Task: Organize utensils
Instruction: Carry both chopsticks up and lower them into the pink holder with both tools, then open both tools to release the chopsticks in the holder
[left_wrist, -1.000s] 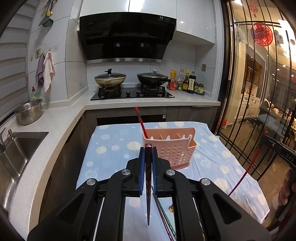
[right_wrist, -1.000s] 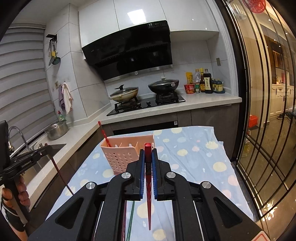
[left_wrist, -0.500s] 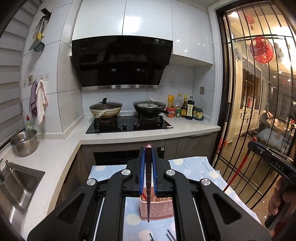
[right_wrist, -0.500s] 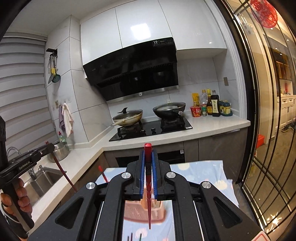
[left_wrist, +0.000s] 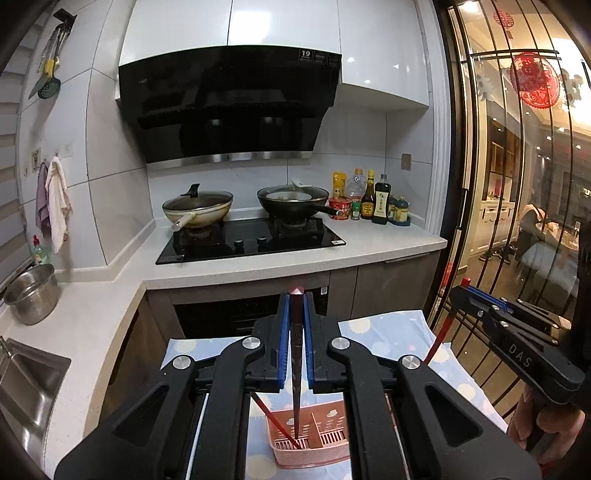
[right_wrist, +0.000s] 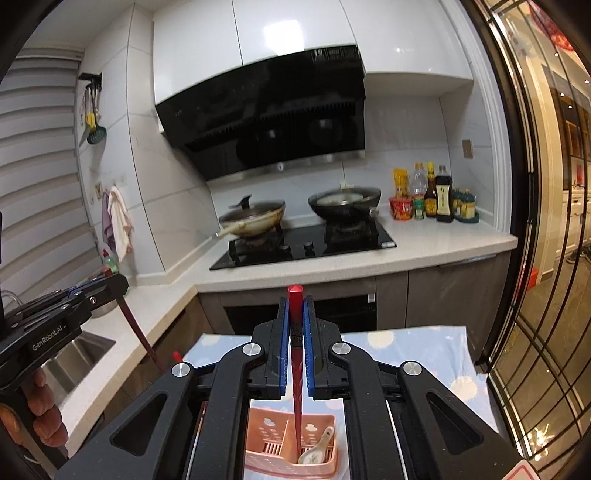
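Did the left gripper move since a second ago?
Yes. The left gripper rose and moved forward: the pink basket, once ahead of its fingers, now sits low beneath them, and the stove looks closer. It still clamps a dark red chopstick.

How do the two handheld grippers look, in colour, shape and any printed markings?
Both are matte black plastic with angular linkage arms, silver round bolts and blue pads inside the fingers. The left gripper shows white "GenRobot.AI" lettering on its side in the right wrist view; the right gripper shows "DAS" in the left wrist view. No cables or sleeves are visible.
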